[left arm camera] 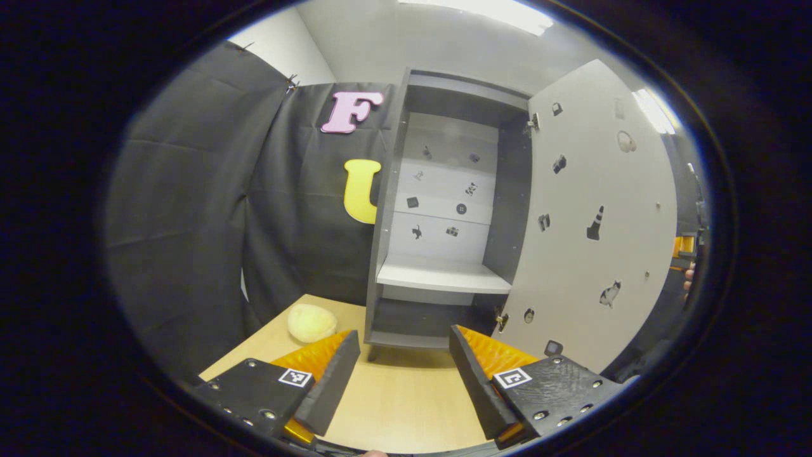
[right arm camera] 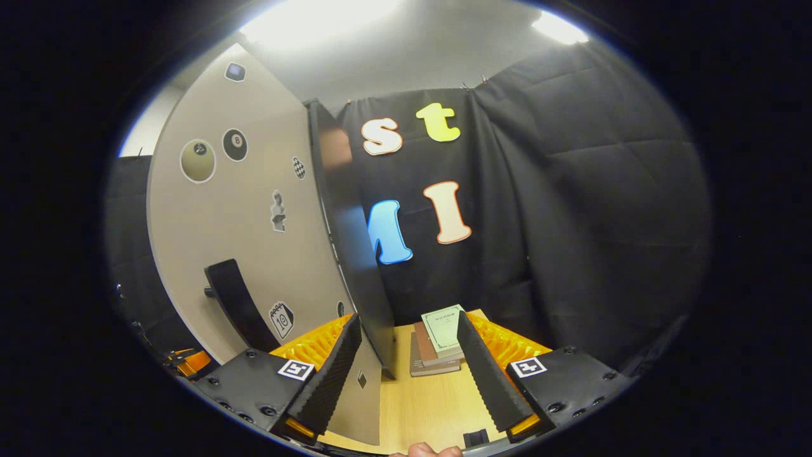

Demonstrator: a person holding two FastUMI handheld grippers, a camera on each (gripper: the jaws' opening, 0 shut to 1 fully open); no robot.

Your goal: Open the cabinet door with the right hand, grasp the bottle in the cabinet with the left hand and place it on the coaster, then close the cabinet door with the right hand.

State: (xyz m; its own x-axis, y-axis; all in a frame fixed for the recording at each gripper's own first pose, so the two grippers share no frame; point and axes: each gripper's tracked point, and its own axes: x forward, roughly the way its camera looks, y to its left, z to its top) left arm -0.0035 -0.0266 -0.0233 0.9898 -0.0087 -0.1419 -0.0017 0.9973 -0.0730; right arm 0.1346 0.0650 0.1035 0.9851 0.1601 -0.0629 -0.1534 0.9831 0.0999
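The grey cabinet point(left arm camera: 387, 209) stands open on the wooden table point(left arm camera: 406, 393), showing a white shelf point(left arm camera: 444, 276) and a stickered back panel. Its pale door point(left arm camera: 596, 209) is swung out to the right. My left gripper point(left arm camera: 404, 333) is open and low over the table in front of the cabinet, nothing between its fingers. In the right gripper view the door's outer face point(right arm camera: 254, 209) with its black handle point(right arm camera: 238, 304) is at the left, beside the cabinet's dark side wall point(right arm camera: 352, 254). My right gripper point(right arm camera: 407, 324) is open, apart from the handle.
A pale yellow rounded lump point(left arm camera: 312, 322) lies on the table left of the cabinet. A small stack of books point(right arm camera: 441, 343) rests on the table beyond the right gripper's fingers. Black cloth walls close in the booth. A hand point(left arm camera: 688, 279) is at the door's far edge.
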